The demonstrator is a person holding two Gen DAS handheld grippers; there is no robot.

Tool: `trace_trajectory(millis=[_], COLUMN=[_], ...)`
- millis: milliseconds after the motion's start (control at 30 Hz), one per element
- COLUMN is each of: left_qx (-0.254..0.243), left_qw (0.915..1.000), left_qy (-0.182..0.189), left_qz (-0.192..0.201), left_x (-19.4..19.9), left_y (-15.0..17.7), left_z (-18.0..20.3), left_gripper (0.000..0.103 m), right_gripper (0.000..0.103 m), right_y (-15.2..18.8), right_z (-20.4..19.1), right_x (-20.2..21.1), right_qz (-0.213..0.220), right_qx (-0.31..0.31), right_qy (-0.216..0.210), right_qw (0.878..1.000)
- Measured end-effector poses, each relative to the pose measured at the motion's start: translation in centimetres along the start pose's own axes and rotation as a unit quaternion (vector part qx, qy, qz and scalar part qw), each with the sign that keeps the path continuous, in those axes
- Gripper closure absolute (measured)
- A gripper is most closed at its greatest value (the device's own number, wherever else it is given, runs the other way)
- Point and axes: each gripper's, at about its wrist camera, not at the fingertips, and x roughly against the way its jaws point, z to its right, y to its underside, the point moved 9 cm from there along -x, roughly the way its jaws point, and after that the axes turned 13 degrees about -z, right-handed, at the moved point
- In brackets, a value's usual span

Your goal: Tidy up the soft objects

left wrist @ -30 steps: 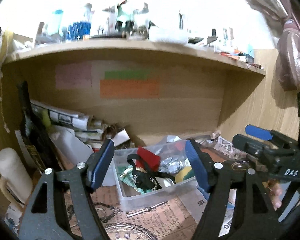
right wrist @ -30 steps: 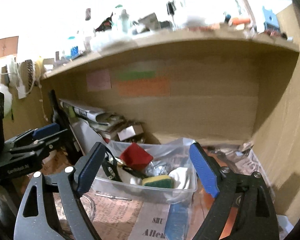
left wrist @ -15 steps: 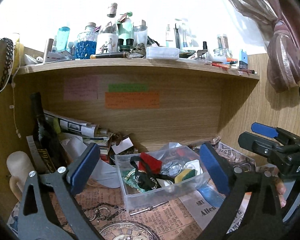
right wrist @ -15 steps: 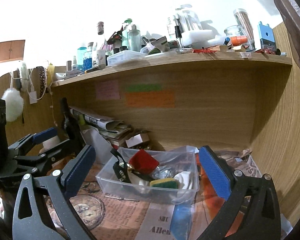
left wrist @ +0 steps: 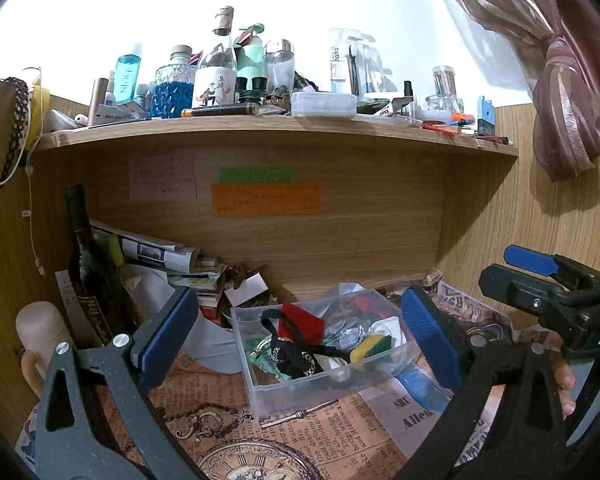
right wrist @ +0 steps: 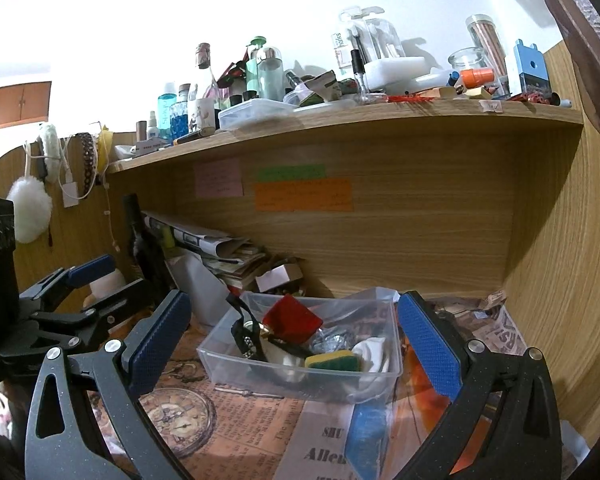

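Observation:
A clear plastic bin point(left wrist: 300, 394) point(right wrist: 260, 372) stands on the newspaper-covered desk under the shelf. It holds a red cloth point(left wrist: 304, 320) point(right wrist: 292, 320), a yellow-green sponge point(left wrist: 370, 348) point(right wrist: 334, 361), a white cloth point(right wrist: 370, 350), a crumpled silver piece point(left wrist: 346, 330) and a black strap point(left wrist: 288, 356). My left gripper point(left wrist: 296, 344) is open and empty, held back in front of the bin. My right gripper point(right wrist: 294, 344) is open and empty, also in front of the bin. Each gripper shows in the other's view: the right one point(left wrist: 540, 280), the left one point(right wrist: 80, 292).
A blue flat object point(right wrist: 366, 436) lies on the desk in front of the bin. A dark bottle point(left wrist: 86, 264) and stacked papers point(left wrist: 160, 252) stand at the left. A cluttered shelf point(left wrist: 260, 124) runs overhead. Wooden walls close in the right side point(right wrist: 560, 280).
Both grippers have pulled back and tilted up from the bin, so the shelf top shows. Both jaws have opened wider. The bin's contents have not moved.

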Motion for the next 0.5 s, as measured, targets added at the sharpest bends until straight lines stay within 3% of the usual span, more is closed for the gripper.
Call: trace_trajectory(millis=[500], left_qx=[-0.002], left_qw=[1.0000], left_qy=[0.005], left_qz=[-0.007], left_x=[-0.56], left_y=[0.33], left_z=[0.08], left_gripper=[0.000], right_gripper=[0.000], right_y=[0.18], right_z=[-0.13], right_x=[-0.11], right_qz=[-0.003], right_qx=[-0.004], right_qy=[-0.001], right_qw=[1.000])
